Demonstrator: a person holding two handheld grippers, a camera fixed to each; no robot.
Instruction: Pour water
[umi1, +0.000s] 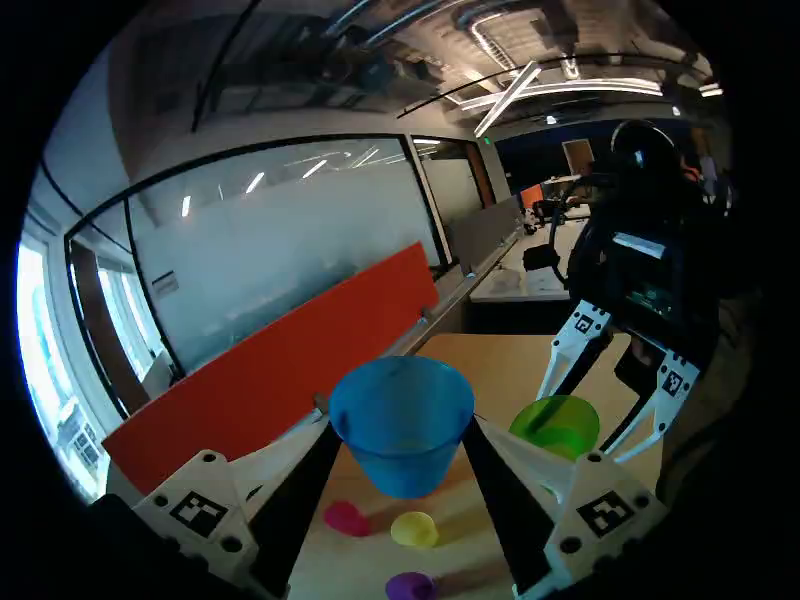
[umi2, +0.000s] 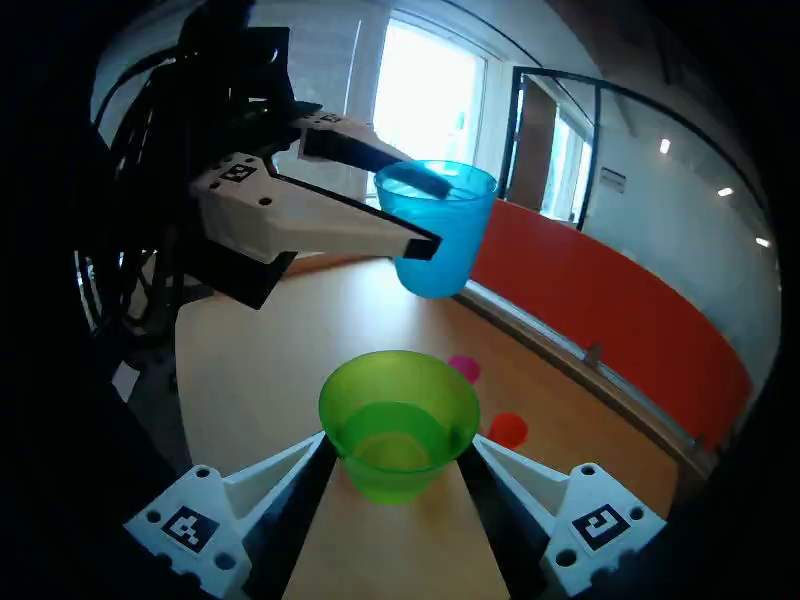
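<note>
A translucent blue cup stands upright between the fingers of my left gripper, which is shut on it. The right gripper view shows the same blue cup held above the table by the left gripper, higher than and beyond the green cup. My right gripper is shut on a green cup, upright, with liquid in its lower part. In the left gripper view the green cup sits low to the right, in the right gripper.
Both cups hang over a wooden table. Small coloured pieces lie on it: pink, yellow, purple, and a red one. An orange partition runs along the table's far edge.
</note>
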